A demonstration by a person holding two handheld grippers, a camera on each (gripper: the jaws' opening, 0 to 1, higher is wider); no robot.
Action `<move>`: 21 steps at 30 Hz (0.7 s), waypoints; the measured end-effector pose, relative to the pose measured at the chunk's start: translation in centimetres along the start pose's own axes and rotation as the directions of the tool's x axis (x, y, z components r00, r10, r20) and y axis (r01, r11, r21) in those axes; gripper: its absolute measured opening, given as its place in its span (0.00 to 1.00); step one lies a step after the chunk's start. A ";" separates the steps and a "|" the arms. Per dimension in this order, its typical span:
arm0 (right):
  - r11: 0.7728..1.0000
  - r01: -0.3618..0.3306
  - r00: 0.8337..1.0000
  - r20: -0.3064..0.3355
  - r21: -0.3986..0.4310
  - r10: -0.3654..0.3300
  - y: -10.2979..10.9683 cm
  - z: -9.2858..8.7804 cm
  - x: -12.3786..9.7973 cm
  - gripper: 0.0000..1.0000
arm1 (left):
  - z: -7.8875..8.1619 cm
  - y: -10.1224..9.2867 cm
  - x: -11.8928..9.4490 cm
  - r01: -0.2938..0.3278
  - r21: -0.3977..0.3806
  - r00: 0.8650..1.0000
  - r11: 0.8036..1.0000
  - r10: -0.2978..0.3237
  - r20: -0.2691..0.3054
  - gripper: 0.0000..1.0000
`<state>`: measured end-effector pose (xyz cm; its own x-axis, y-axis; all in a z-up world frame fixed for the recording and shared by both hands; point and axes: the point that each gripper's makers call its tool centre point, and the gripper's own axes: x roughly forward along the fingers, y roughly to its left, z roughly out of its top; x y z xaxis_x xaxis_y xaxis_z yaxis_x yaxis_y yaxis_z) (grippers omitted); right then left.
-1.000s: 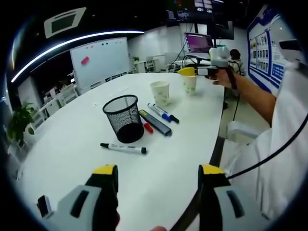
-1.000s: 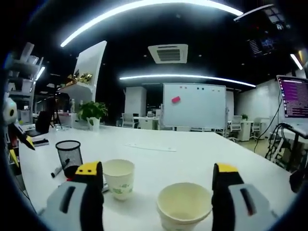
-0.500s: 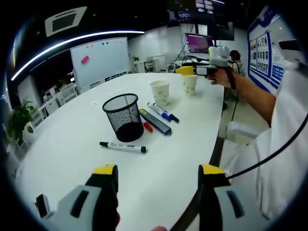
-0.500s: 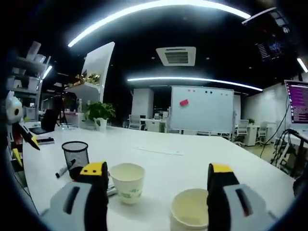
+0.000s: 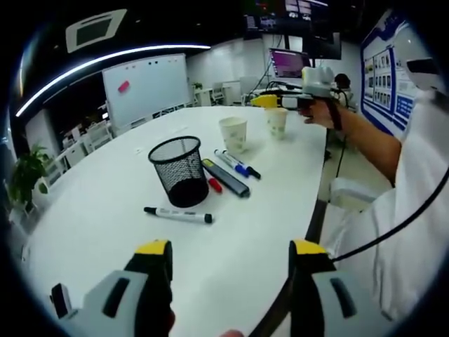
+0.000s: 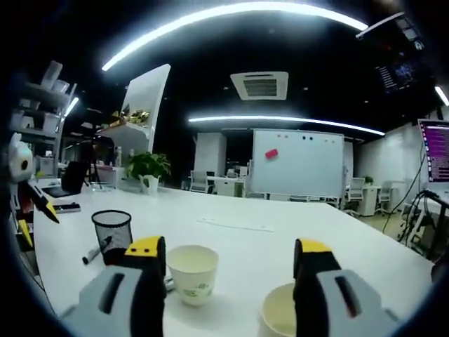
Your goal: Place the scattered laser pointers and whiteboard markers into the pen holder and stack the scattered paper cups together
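Observation:
On the white table (image 5: 105, 210) stands a black mesh pen holder (image 5: 180, 172). A black marker (image 5: 177, 215) lies in front of it. To its right lie a red marker (image 5: 215, 185), a long dark pointer (image 5: 226, 177), a blue marker (image 5: 230, 162) and a black one (image 5: 247, 170). Two paper cups (image 5: 233, 134) (image 5: 277, 122) stand farther off. My left gripper (image 5: 230, 249) is open, low over the near table. My right gripper (image 5: 280, 102) hovers by the far cup. In its own view it (image 6: 228, 247) is open, with one cup (image 6: 192, 272) ahead and the other cup (image 6: 279, 321) low by its right jaw.
The table's edge (image 5: 312, 217) runs along the right, beside a person's white sleeve (image 5: 414, 196). A whiteboard (image 5: 144, 84), a laptop (image 5: 287, 62) and office chairs are at the back. A potted plant (image 6: 149, 168) stands beyond the table.
The right gripper's jaws have drawn a little closer together. Its view has tipped up, so the near cup sits lower in it. The left gripper has held still.

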<state>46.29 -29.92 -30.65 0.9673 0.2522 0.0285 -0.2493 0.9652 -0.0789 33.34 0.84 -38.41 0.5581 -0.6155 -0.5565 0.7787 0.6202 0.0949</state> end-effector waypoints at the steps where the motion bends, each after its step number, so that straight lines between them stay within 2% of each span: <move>1: 1.000 0.001 1.000 0.000 0.002 -0.001 0.0 0.0 0.0 0.73 | 0.0 0.0 0.0 -0.001 0.002 1.000 1.000 0.001 0.000 0.68; 21: 1.000 -0.012 1.000 -0.017 0.026 0.013 1.1 -0.3 0.7 0.75 | -0.5 0.3 0.1 -0.006 -0.007 1.000 1.000 0.006 -0.011 0.68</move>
<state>46.74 -28.72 -31.05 0.9646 0.2634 0.0100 -0.2625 0.9635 -0.0528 33.42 1.23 -38.85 0.5594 -0.6066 -0.5649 0.7733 0.6273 0.0922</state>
